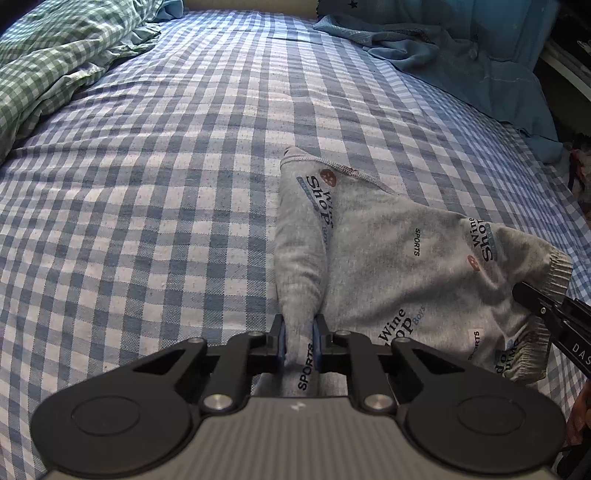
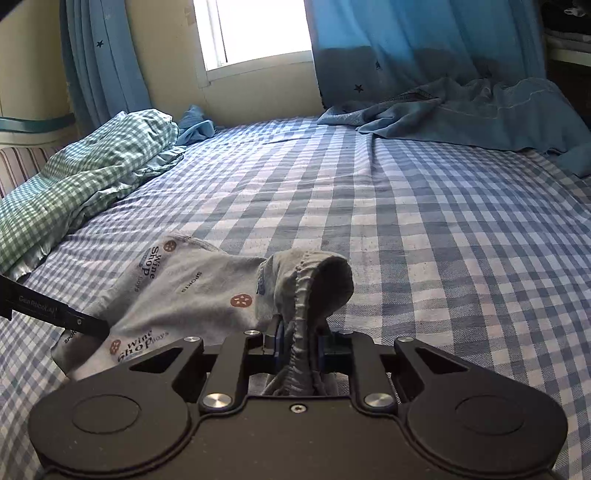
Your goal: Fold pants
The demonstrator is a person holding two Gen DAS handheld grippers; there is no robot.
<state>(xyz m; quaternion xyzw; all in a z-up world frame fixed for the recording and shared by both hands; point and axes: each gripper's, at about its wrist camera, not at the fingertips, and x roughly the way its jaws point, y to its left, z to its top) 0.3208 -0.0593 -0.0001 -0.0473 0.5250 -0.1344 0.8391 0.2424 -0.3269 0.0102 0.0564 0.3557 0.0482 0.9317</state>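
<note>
Two grips hold the pants [image 1: 388,240]: left gripper [image 1: 299,343] pinches a leg, right gripper [image 2: 299,343] the waistband, probably. Lift evenly toward 12 o'clock.

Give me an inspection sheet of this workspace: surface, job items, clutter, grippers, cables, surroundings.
Surface: bed under a blue-and-white checked sheet, lightly creased.
Job's things: grey printed pants, bunched, lying on the sheet near the grippers; gathered waistband lifted off the sheet.
Clutter: green checked bedding heaped at the left edge; blue blanket crumpled at the far right.
Grippers: left gripper shut on a fold of the pants; right gripper shut on the waistband.
Cables: nothing seen.
Surroundings: bright window beyond the bed, blue star-print curtains on both sides.
</note>
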